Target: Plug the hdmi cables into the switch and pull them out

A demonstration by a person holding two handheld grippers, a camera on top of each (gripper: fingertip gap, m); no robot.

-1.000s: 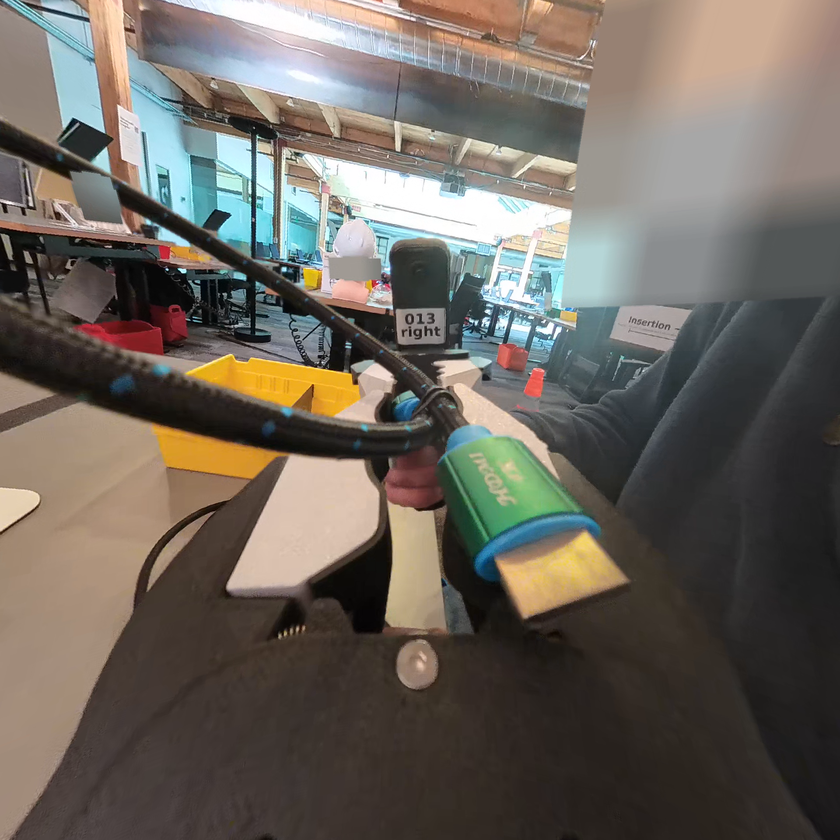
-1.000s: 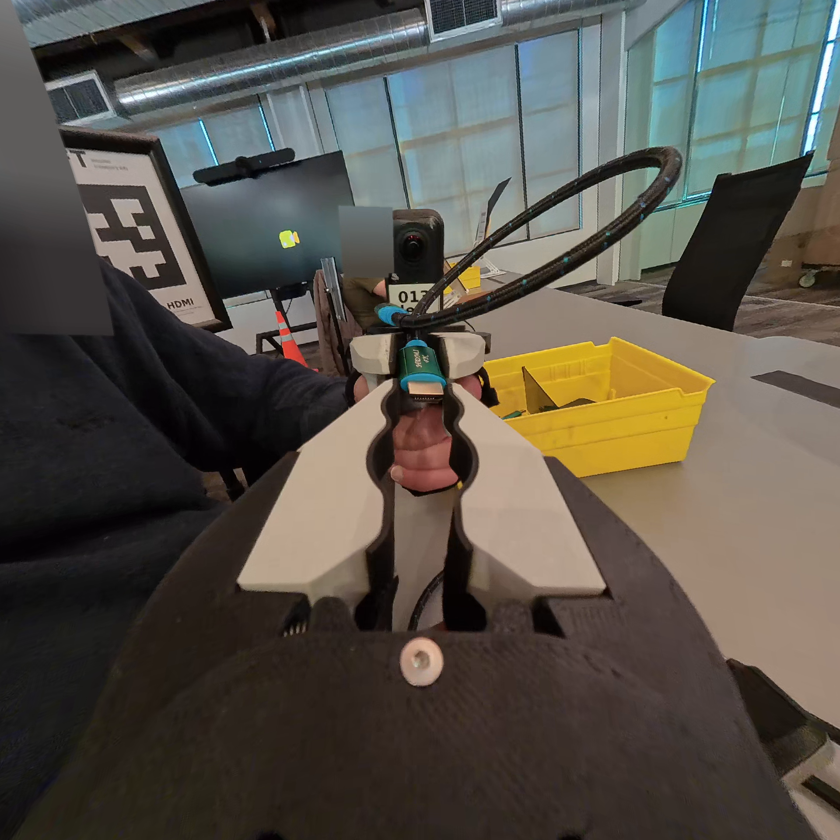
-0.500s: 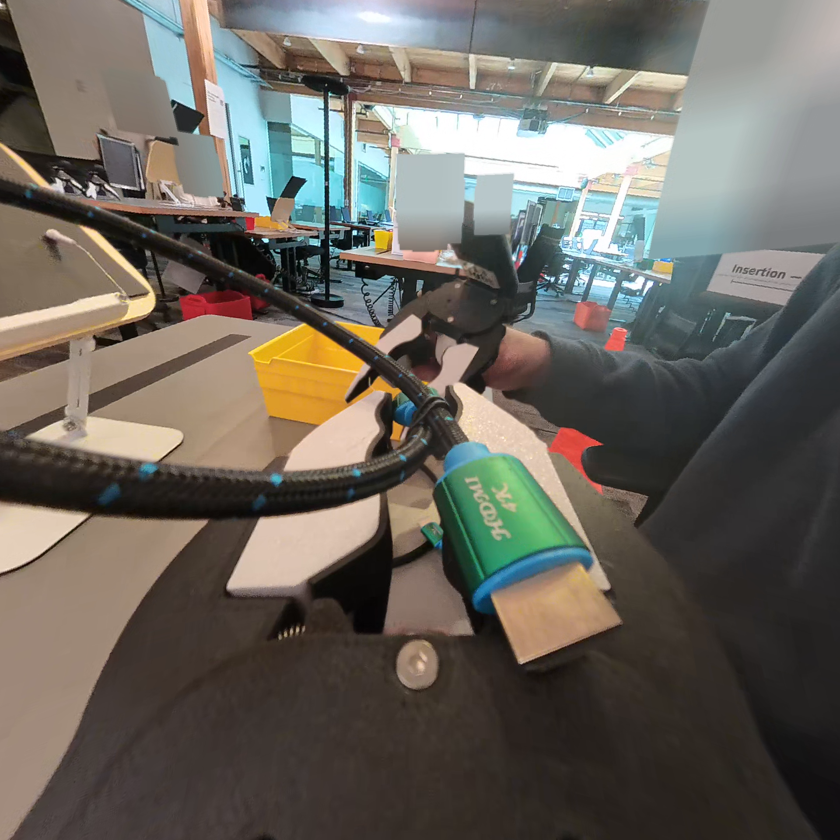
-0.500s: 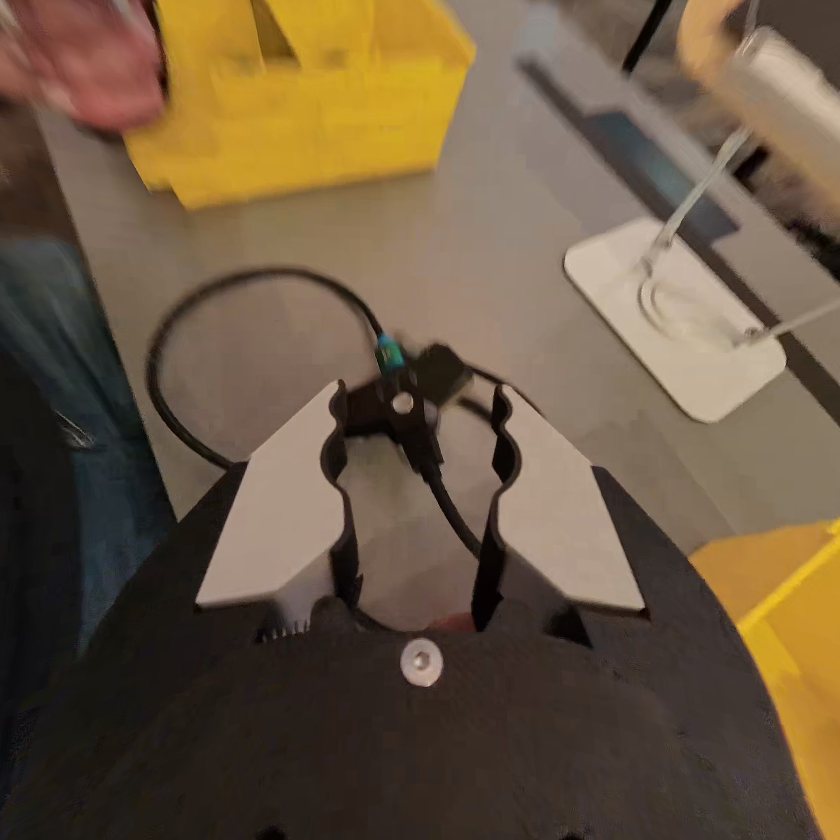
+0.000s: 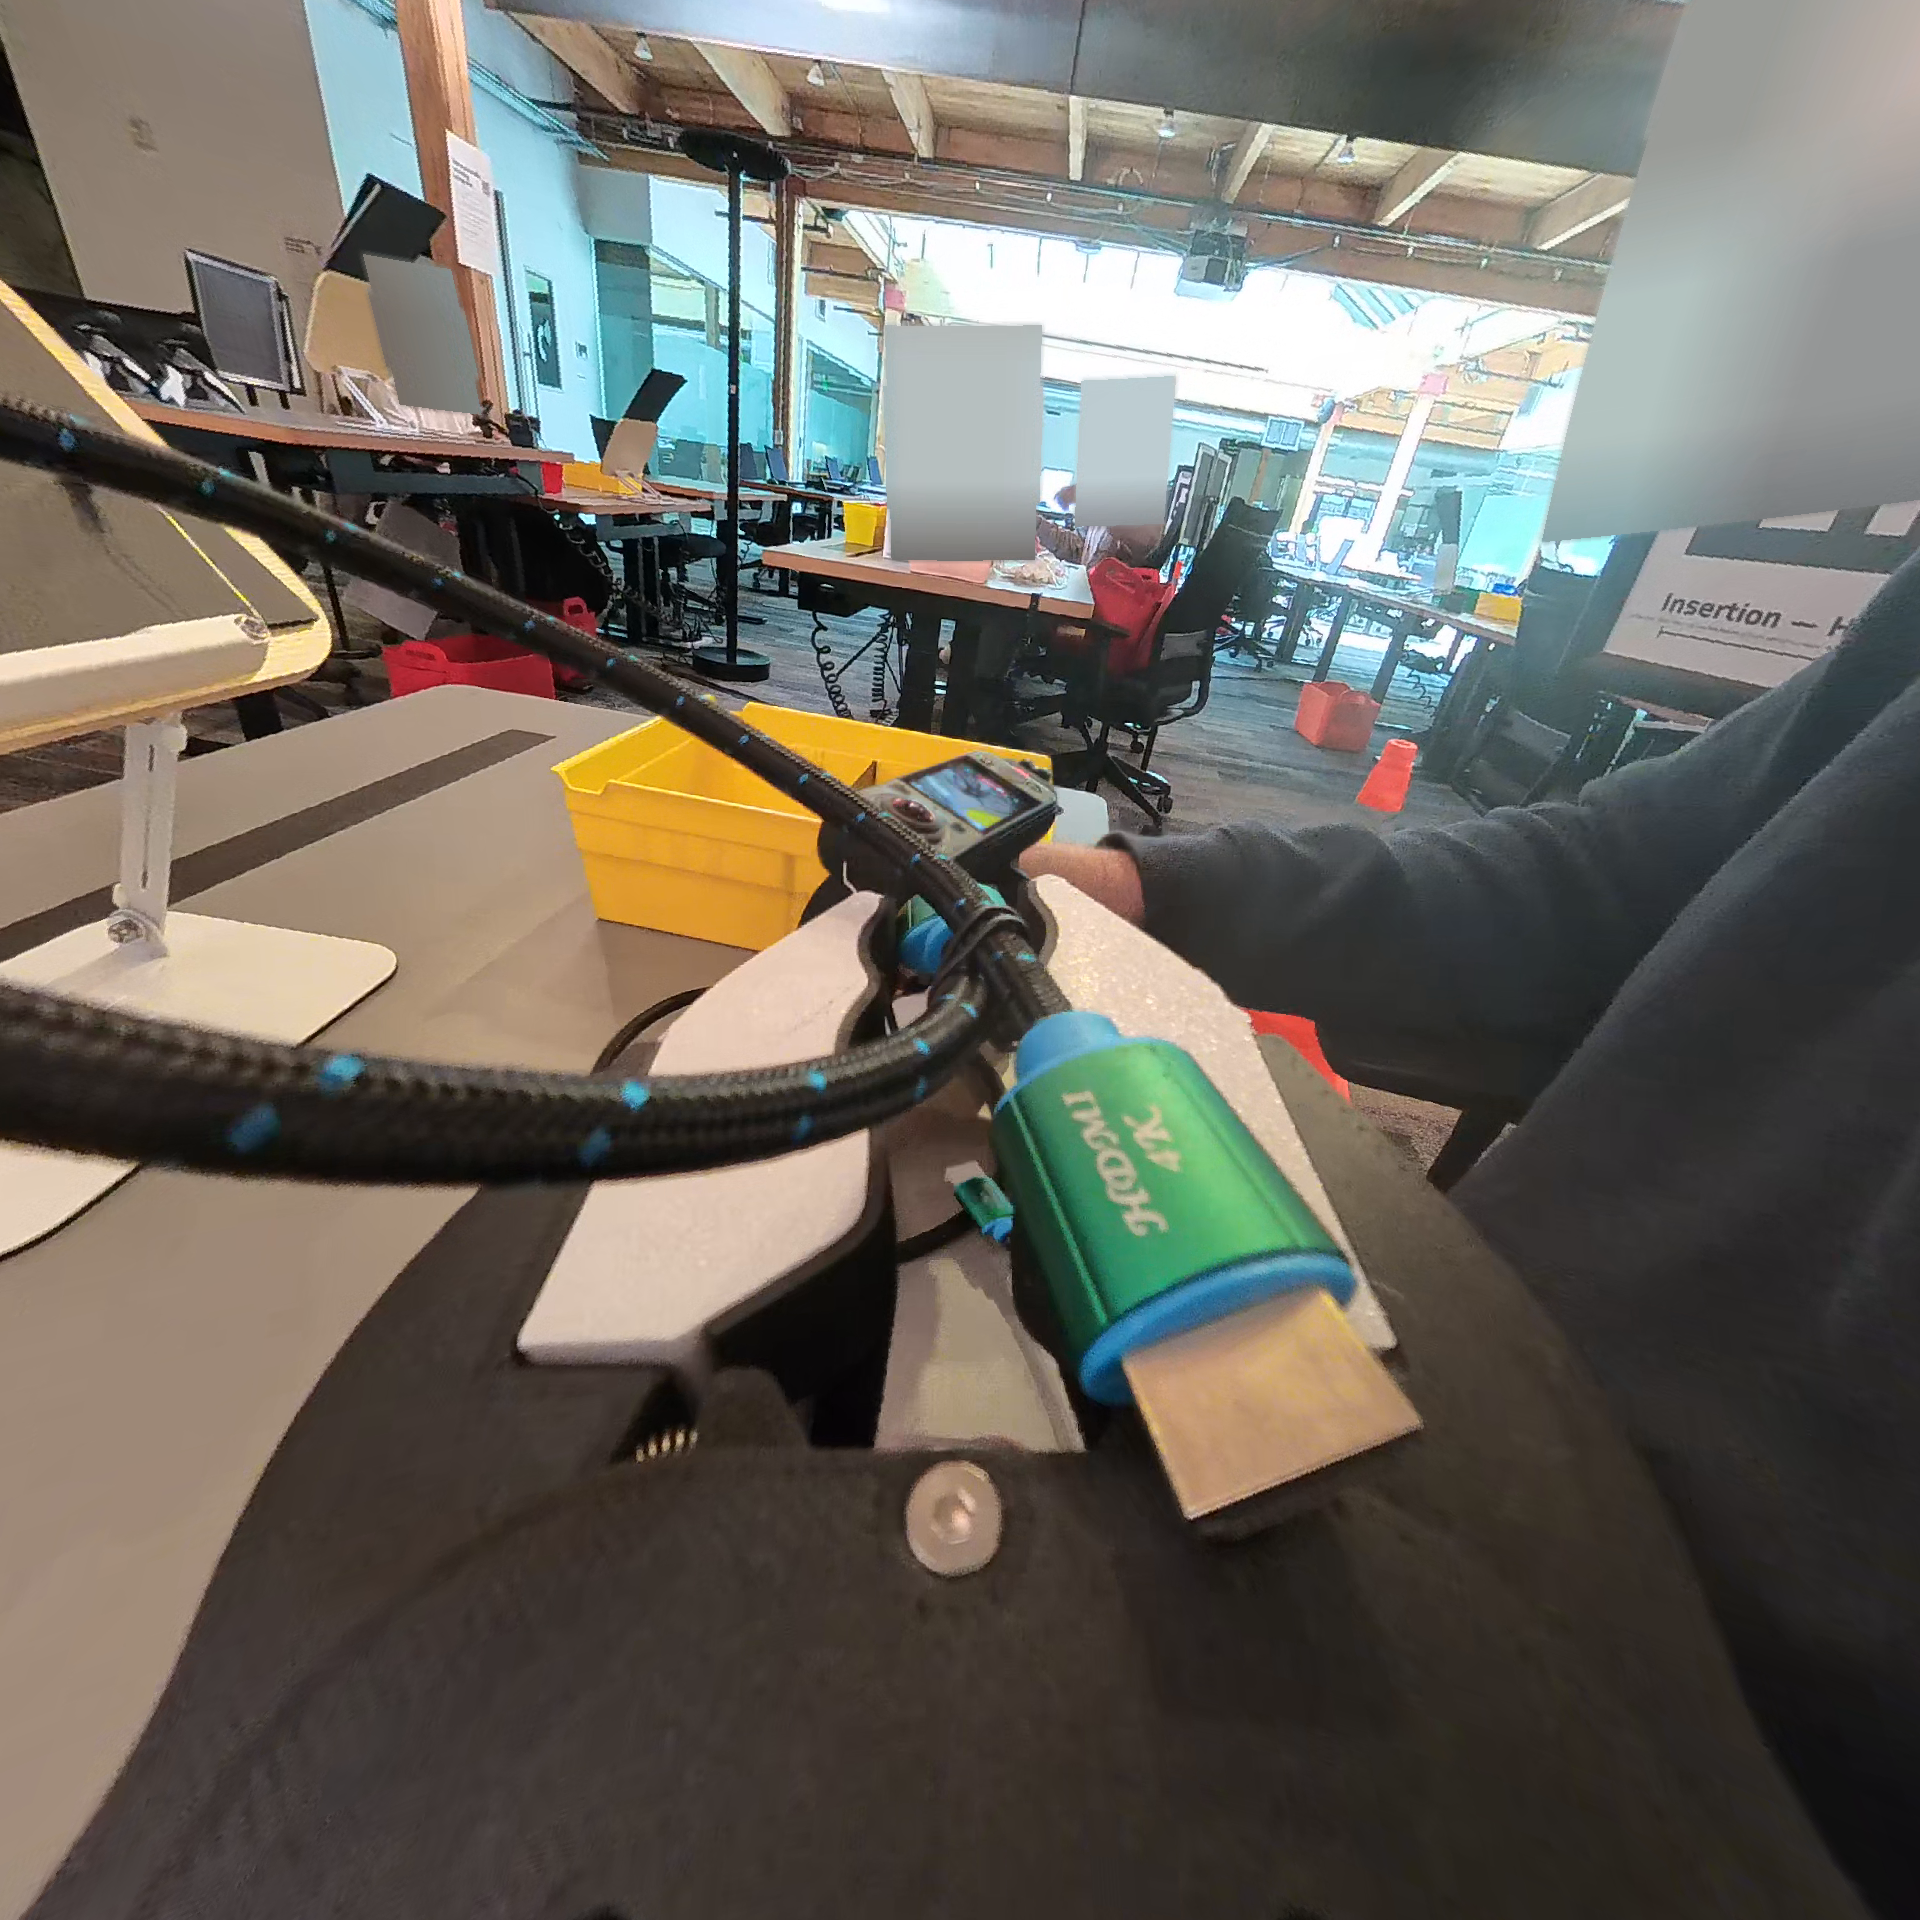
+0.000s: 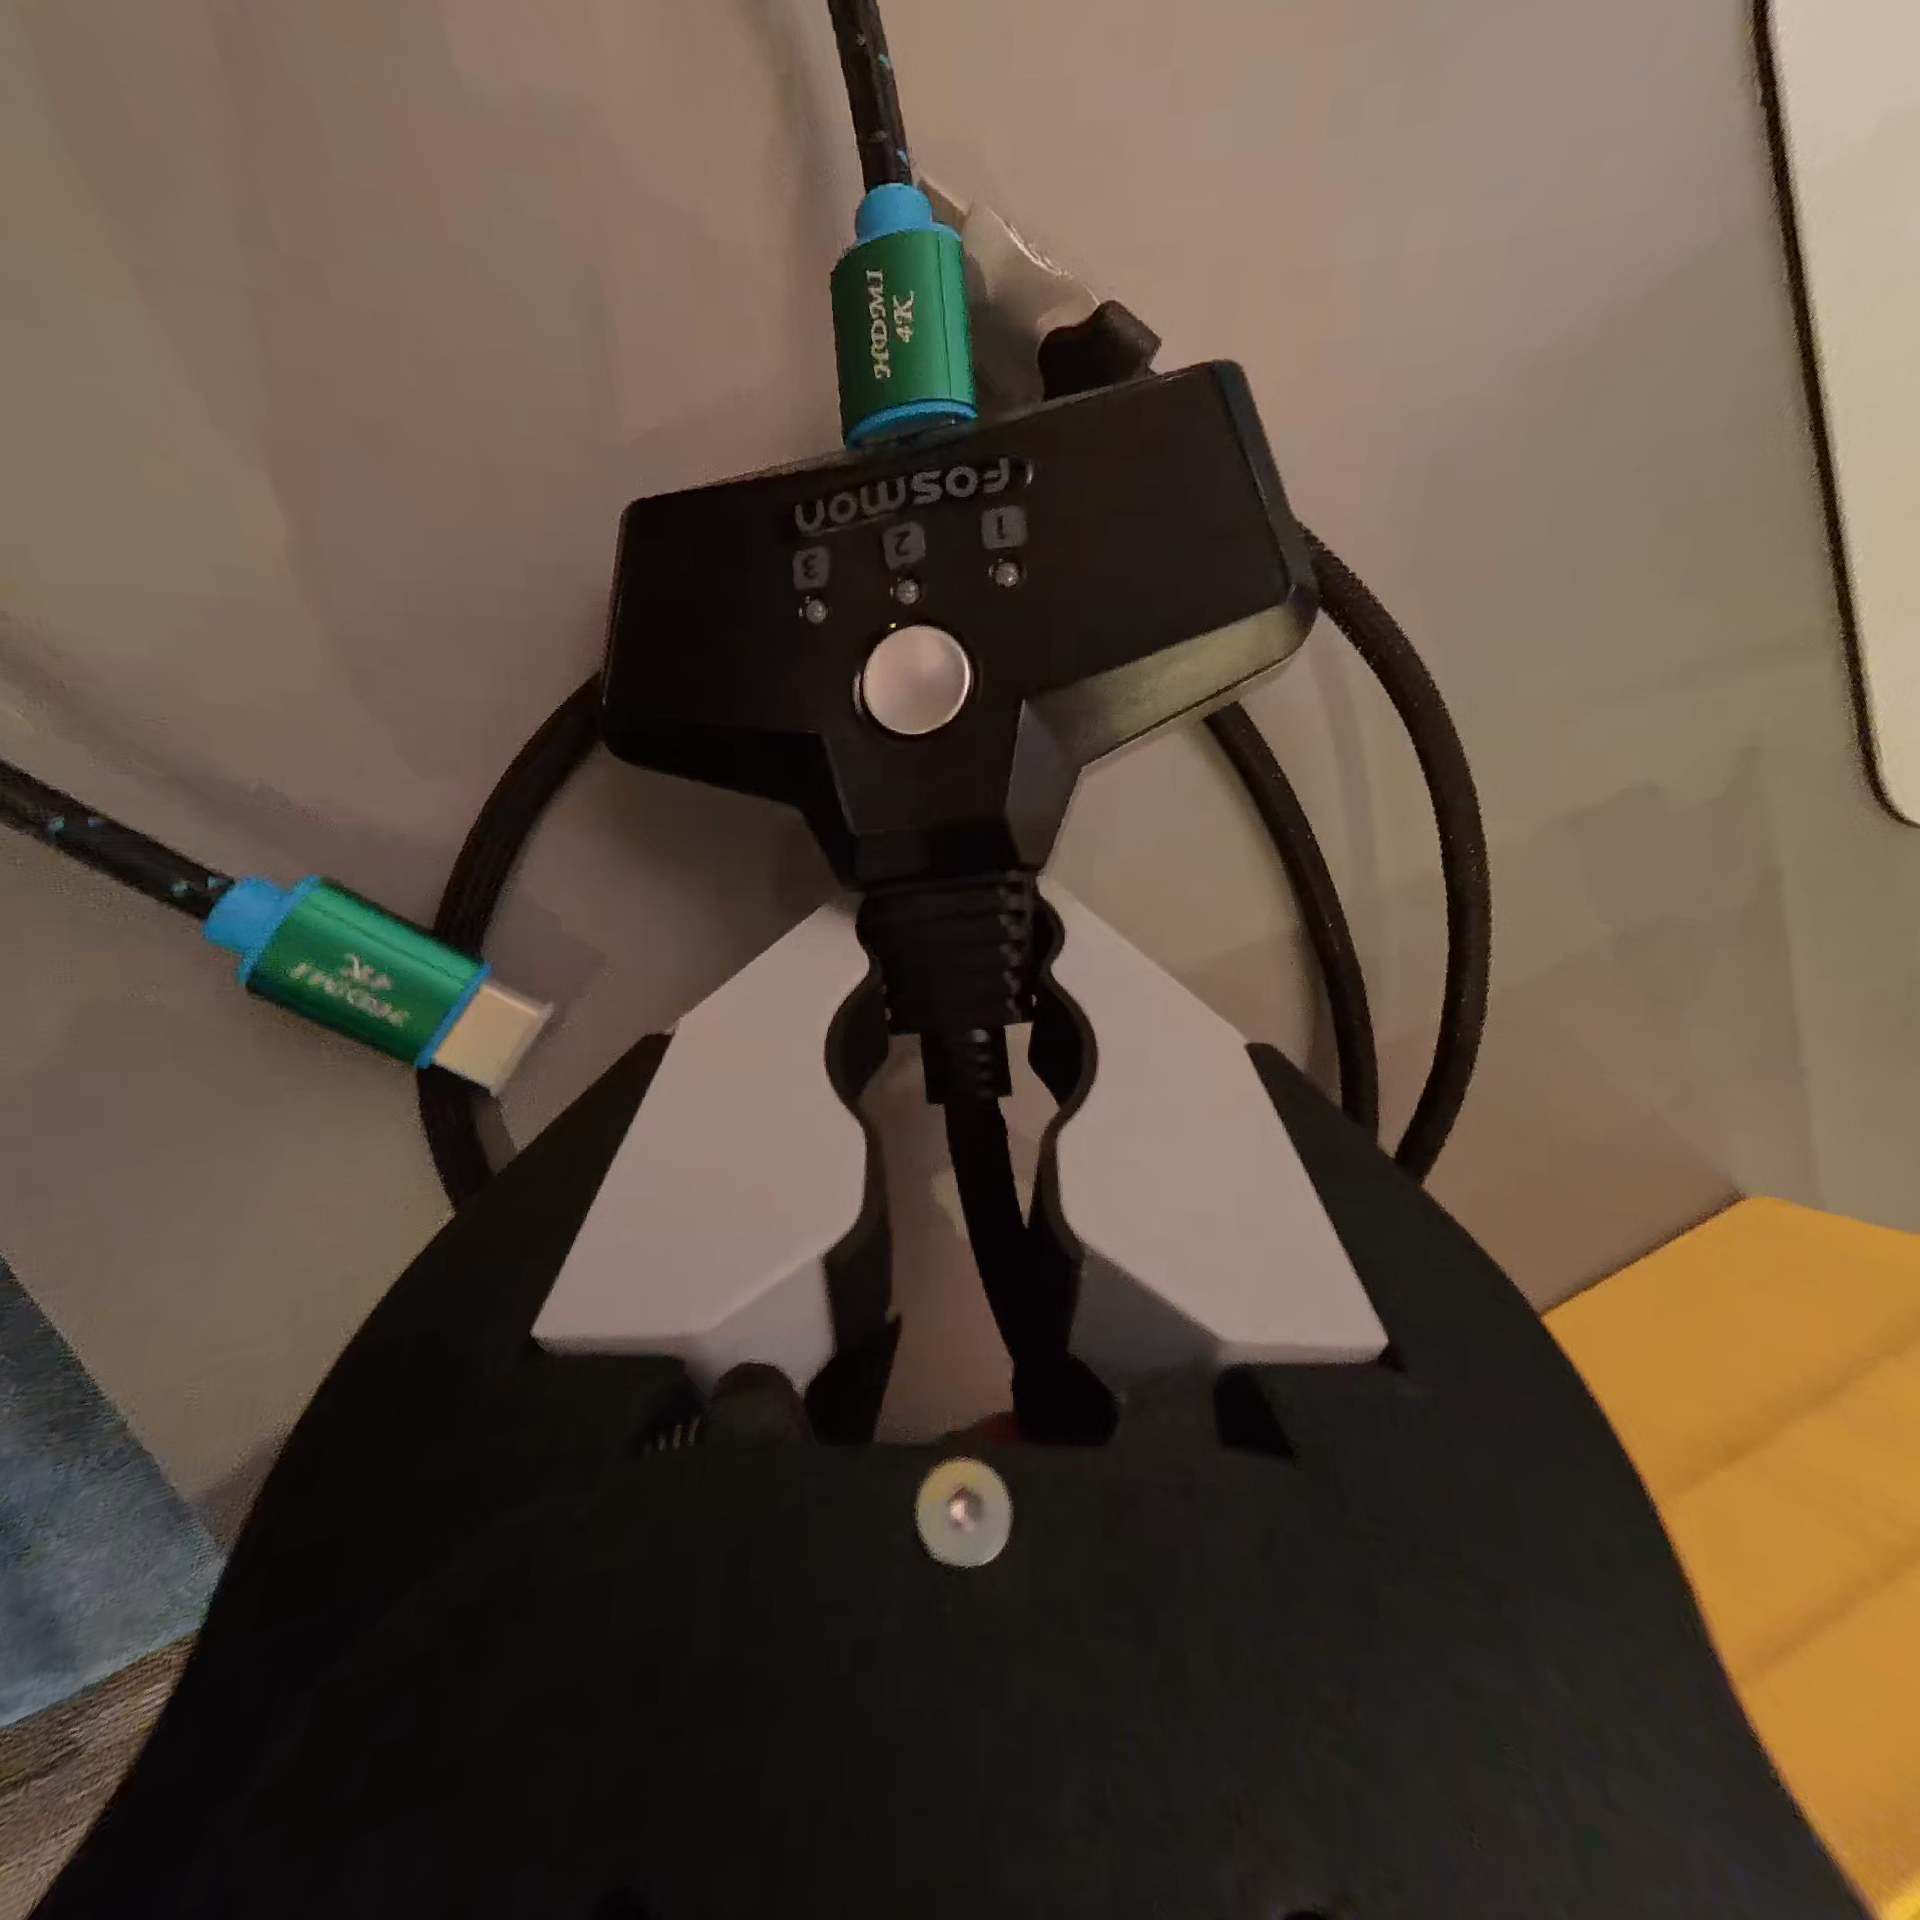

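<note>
The right gripper (image 6: 961,971) is closing its fingers on the ribbed strain relief (image 6: 951,940) of the black HDMI switch (image 6: 956,582), which is lying on the grey tabletop (image 6: 312,416) just ahead of the fingertips. One green-shelled plug (image 6: 904,343) is seated in a port on the switch's far edge; a second, loose plug (image 6: 364,971) is lying to the left of the fingers, its metal tip bare.

The left gripper (image 5: 956,977) is pinching a braided cable (image 5: 416,1101) doubled over at its fingertips, with the cable's green connector (image 5: 1164,1216) resting back over the right finger, metal end pointing toward the camera.

Judging by this, the step in hand is bracing the switch for a plug. Doing it well probably means pressing the body flat against the tabletop rather than tugging the lead, squaring the connector to an open port, and pushing straight so the switch is not skidding away. A yellow bin (image 5: 707,831) is sitting beyond the left fingers.
</note>
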